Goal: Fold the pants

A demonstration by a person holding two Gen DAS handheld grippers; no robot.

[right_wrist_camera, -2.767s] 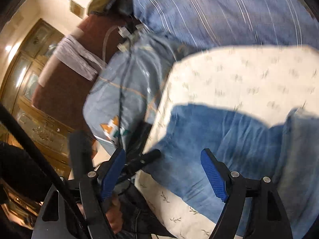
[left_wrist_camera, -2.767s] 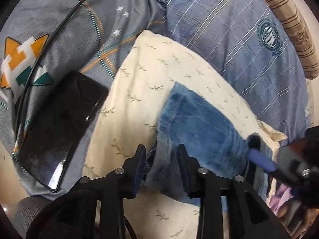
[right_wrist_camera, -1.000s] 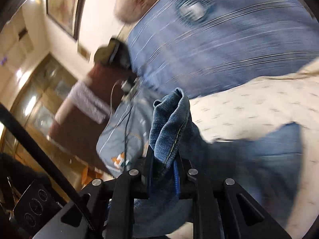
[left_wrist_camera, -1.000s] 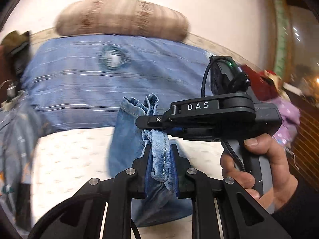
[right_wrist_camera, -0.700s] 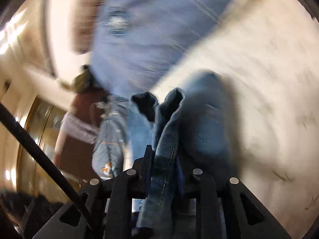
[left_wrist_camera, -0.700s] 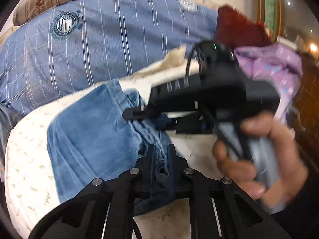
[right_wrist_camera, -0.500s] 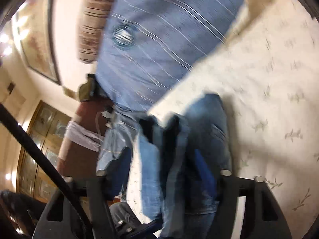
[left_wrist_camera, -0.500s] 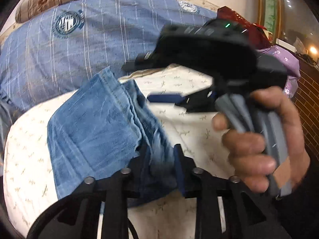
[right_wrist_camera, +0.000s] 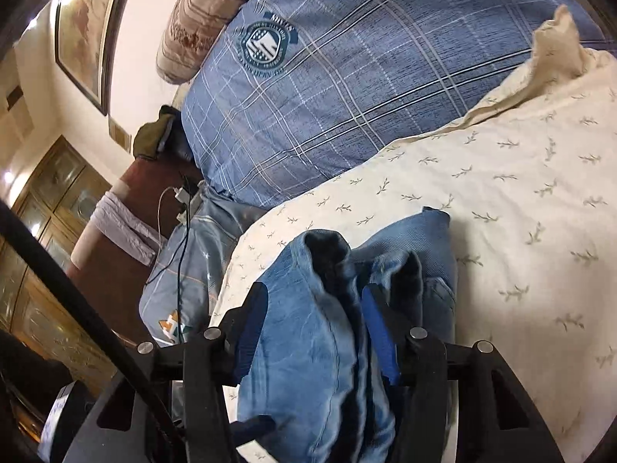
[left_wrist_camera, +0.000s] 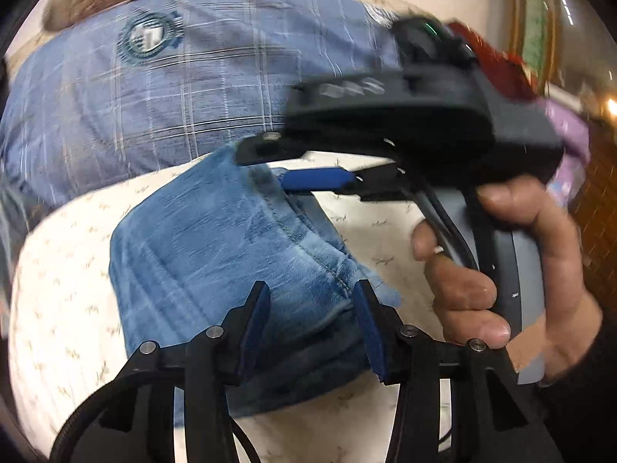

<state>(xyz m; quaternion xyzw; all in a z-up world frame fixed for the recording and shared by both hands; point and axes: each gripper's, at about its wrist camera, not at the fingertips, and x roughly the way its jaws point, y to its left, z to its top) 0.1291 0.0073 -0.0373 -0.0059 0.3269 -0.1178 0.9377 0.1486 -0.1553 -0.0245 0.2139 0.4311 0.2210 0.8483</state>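
Two grippers stand over the folded jeans (left_wrist_camera: 231, 254), which lie on a cream leaf-print sheet (right_wrist_camera: 520, 177). No lettering reads clearly: the round crest (right_wrist_camera: 266, 48) on the blue plaid pillow (left_wrist_camera: 193, 88) carries tiny text too small to make out, and the right tool's side marking is blurred. A second ago both tools held bunched denim up, clamped tight — now the fabric lies down. The left gripper (left_wrist_camera: 312, 308) has just been opening; its jaws stand apart with the denim edge between them, unpinched. The right gripper (right_wrist_camera: 314, 320), pointing downward, has just been closing slightly, its jaws parted around loose folds. A hand (left_wrist_camera: 513, 270) grips its grey handle.
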